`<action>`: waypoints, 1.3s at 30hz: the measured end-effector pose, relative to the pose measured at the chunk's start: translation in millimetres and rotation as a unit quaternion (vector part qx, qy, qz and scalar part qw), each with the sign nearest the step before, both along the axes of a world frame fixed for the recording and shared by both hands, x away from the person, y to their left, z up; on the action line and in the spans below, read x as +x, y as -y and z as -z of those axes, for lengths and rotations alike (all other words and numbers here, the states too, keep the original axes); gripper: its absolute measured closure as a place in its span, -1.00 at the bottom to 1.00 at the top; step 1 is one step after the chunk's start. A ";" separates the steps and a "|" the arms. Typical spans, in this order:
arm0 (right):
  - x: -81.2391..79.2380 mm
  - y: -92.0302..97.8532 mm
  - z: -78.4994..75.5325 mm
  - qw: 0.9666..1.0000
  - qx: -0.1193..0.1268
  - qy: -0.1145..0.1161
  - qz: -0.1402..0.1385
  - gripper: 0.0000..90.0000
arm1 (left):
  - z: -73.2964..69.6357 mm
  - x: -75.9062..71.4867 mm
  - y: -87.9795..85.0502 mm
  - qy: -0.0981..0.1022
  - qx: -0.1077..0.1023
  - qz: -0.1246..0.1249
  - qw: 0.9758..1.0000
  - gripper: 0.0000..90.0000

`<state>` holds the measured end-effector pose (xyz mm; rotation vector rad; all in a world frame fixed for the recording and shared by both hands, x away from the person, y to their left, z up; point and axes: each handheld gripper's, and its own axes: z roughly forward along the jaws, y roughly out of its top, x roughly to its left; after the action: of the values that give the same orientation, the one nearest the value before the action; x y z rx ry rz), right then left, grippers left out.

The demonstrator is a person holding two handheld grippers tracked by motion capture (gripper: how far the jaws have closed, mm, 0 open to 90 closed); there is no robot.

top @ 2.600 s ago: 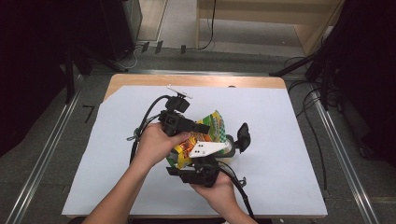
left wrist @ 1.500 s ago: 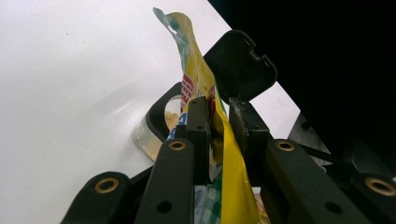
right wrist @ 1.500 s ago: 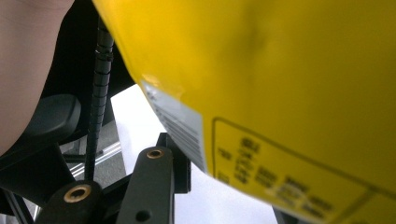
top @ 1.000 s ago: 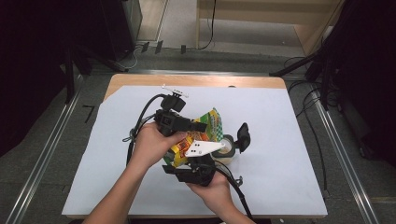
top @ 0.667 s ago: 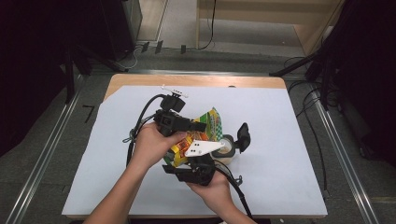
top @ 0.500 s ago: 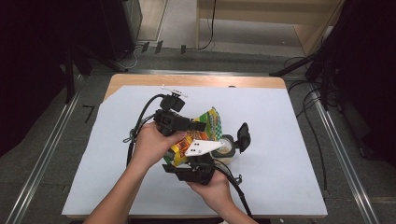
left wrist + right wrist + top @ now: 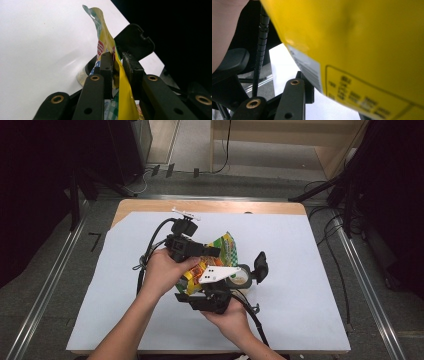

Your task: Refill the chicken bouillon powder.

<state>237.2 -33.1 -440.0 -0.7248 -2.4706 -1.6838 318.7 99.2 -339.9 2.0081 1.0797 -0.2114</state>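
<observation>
White sheeting covers the table (image 7: pixel 300 270); just left of an open-lidded container (image 7: pixel 243 277), the left gripper (image 7: pixel 117 66) pinches a yellow snack bag (image 7: pixel 220 250). Right gripper (image 7: pixel 207 292) underneath: jaw state unclear. Probably tearing or pouring next.

Since the first picture I have lifted my left gripper (image 7: pixel 212 252) a bit and moved it farther up the table, and the snack bag (image 7: pixel 225 247) pinched in it has come up too. My right gripper (image 7: pixel 200 287) slid a little to the left, under the bag. In the last second hardly anything has moved.
</observation>
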 end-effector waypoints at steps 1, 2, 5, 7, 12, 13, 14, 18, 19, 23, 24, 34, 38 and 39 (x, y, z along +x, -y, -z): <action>1.3 -0.9 -0.6 1.000 0.001 0.000 0.000 0.55 | -0.4 1.7 -1.1 -0.002 -0.003 0.000 1.000 0.77; 2.4 -1.8 -1.3 1.000 0.001 0.000 0.001 0.55 | -0.9 2.8 -1.8 -0.003 -0.004 -0.002 1.000 0.77; 4.3 -3.8 -1.8 1.000 0.005 0.001 0.002 0.55 | -1.6 5.3 -3.0 -0.009 -0.005 -0.002 1.000 0.76; 4.5 -3.7 -1.7 1.000 0.007 0.000 0.003 0.55 | -2.0 6.0 -2.2 -0.012 -0.005 -0.002 1.000 0.76; 4.5 -1.8 -1.8 1.000 0.013 -0.002 0.004 0.55 | -3.9 3.9 1.3 -0.007 0.000 -0.001 1.000 0.76; 4.1 -1.6 -1.9 1.000 0.013 -0.001 0.003 0.54 | -4.4 3.3 1.6 -0.006 0.005 -0.002 1.000 0.76; 3.8 -1.1 -2.1 1.000 0.013 -0.002 0.001 0.54 | -4.7 2.9 1.9 -0.005 0.005 0.000 1.000 0.76; 1.9 0.7 -2.3 1.000 0.014 -0.005 0.000 0.54 | -3.7 1.9 4.2 -0.008 0.007 0.003 1.000 0.76; 1.4 1.5 -2.1 1.000 0.014 -0.006 -0.001 0.55 | -3.3 1.9 4.6 -0.012 0.007 0.002 1.000 0.76; 1.0 4.1 -1.1 1.000 0.013 -0.011 -0.005 0.55 | -0.9 3.0 5.4 -0.018 0.005 0.002 1.000 0.76; 1.0 4.4 -1.2 1.000 0.012 -0.011 -0.005 0.55 | -0.7 3.6 4.9 -0.020 0.006 0.003 1.000 0.75; 3.7 6.3 -0.9 1.000 0.015 -0.024 -0.004 0.55 | 1.2 8.3 6.8 -0.027 0.003 0.006 1.000 0.75; 4.9 7.6 0.5 0.999 0.019 -0.036 -0.004 0.56 | 2.3 9.5 9.3 -0.030 0.007 0.005 1.000 0.75; 4.9 7.9 0.6 0.999 0.019 -0.037 -0.004 0.56 | 2.0 9.6 9.6 -0.030 0.009 0.006 0.999 0.75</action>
<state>242.1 -41.0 -440.6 -0.7580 -2.3816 -1.6658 328.3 89.6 -341.9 2.0359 1.1107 -0.2716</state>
